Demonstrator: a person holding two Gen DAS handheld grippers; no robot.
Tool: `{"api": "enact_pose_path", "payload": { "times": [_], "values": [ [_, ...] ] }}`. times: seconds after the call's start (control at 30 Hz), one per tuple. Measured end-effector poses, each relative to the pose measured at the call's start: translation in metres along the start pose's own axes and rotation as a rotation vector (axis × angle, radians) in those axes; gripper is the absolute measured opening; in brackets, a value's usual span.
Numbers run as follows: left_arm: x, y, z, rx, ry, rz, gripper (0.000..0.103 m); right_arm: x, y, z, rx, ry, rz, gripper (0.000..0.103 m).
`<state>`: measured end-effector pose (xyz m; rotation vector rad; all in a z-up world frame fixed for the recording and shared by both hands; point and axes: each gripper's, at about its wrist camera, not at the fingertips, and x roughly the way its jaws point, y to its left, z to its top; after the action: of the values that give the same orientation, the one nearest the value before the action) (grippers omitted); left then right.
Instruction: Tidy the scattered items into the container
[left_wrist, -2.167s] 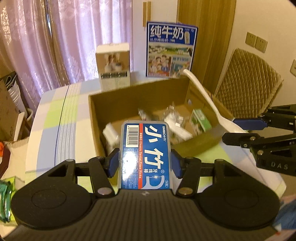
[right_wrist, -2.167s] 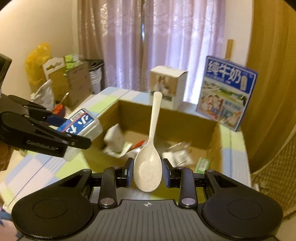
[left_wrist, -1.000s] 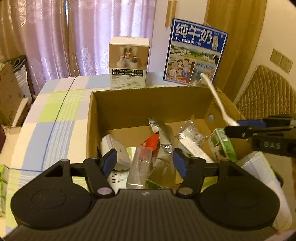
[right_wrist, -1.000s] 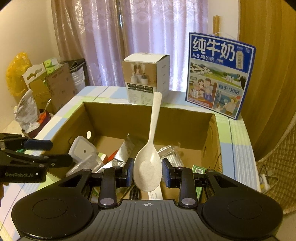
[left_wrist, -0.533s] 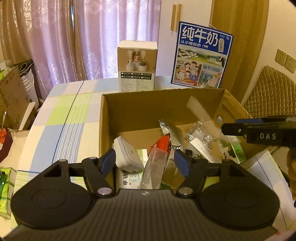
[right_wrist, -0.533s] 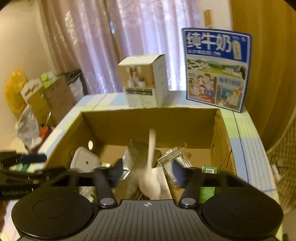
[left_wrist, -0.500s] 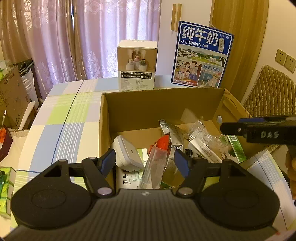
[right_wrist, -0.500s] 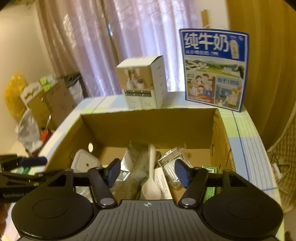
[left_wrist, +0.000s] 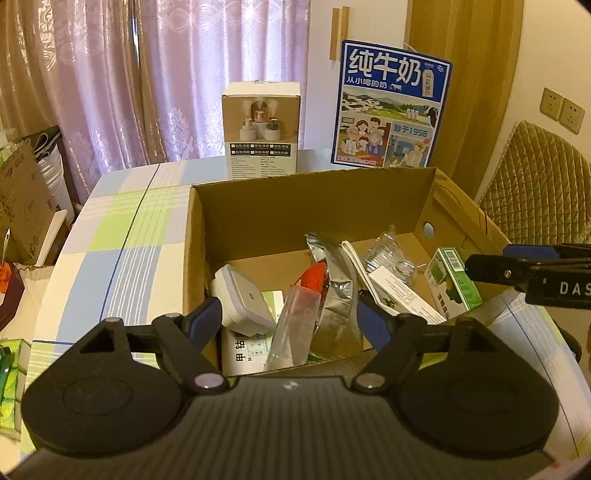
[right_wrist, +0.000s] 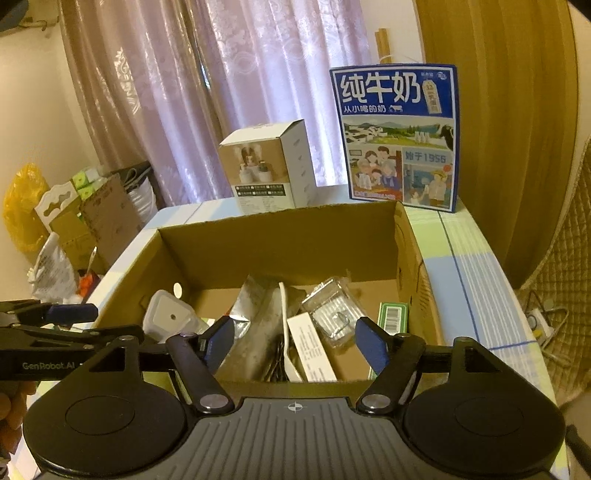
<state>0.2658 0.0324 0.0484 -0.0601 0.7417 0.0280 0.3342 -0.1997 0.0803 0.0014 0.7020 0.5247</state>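
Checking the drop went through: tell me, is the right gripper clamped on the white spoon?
No: the right gripper stands open and empty, with the white spoon lying inside the cardboard box.

Dim warm light, sharp, fisheye-bent edges

Mauve lace curtains (left_wrist: 155, 81) hang behind the checked table (left_wrist: 122, 236), a quilted chair (left_wrist: 535, 184) beside.

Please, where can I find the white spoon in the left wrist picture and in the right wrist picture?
Left wrist: white spoon lies in the cardboard box, right of centre, beside the silver pouch.
Right wrist: spoon lies near centre, handle pointing to the far wall.
Shared landmark: blue milk carton behind the box.
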Motion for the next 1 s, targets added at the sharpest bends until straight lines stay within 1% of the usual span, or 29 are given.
{"api": "enact_pose_path", "payload": {
  "times": [0.1,0.2,0.27,0.37,0.43,0.47,0.57,0.73,1.0],
  "values": [
    [-0.003,-0.003,-0.002,0.013,-0.003,0.007,0.081,-0.006,-0.001,-0.003,-0.004,0.004,-0.009,0.073],
    [-0.010,-0.004,-0.004,-0.002,-0.018,0.012,0.085,-0.014,0.001,-0.003,-0.024,0.015,-0.014,0.078],
    [-0.017,-0.005,-0.005,-0.010,-0.025,0.013,0.091,-0.020,0.002,-0.001,-0.031,0.025,-0.019,0.085],
    [-0.028,-0.008,-0.010,-0.003,-0.027,0.026,0.097,-0.030,0.005,0.003,-0.032,0.043,-0.033,0.095],
    [-0.039,-0.011,-0.015,-0.003,-0.028,0.039,0.101,-0.036,0.010,0.004,-0.039,0.060,-0.037,0.098],
    [-0.043,-0.011,-0.017,-0.006,-0.026,0.044,0.102,-0.039,0.013,0.005,-0.047,0.070,-0.040,0.099],
    [-0.057,-0.014,-0.022,-0.008,-0.015,0.061,0.102,-0.050,0.023,0.004,-0.067,0.095,-0.058,0.101],
    [-0.087,-0.020,-0.031,-0.011,-0.014,0.084,0.102,-0.067,0.029,0.004,-0.035,0.135,-0.063,0.101],
    [-0.136,-0.029,-0.040,-0.071,0.003,0.092,0.102,-0.106,0.044,-0.004,-0.028,0.181,-0.087,0.101]
  ]
}}
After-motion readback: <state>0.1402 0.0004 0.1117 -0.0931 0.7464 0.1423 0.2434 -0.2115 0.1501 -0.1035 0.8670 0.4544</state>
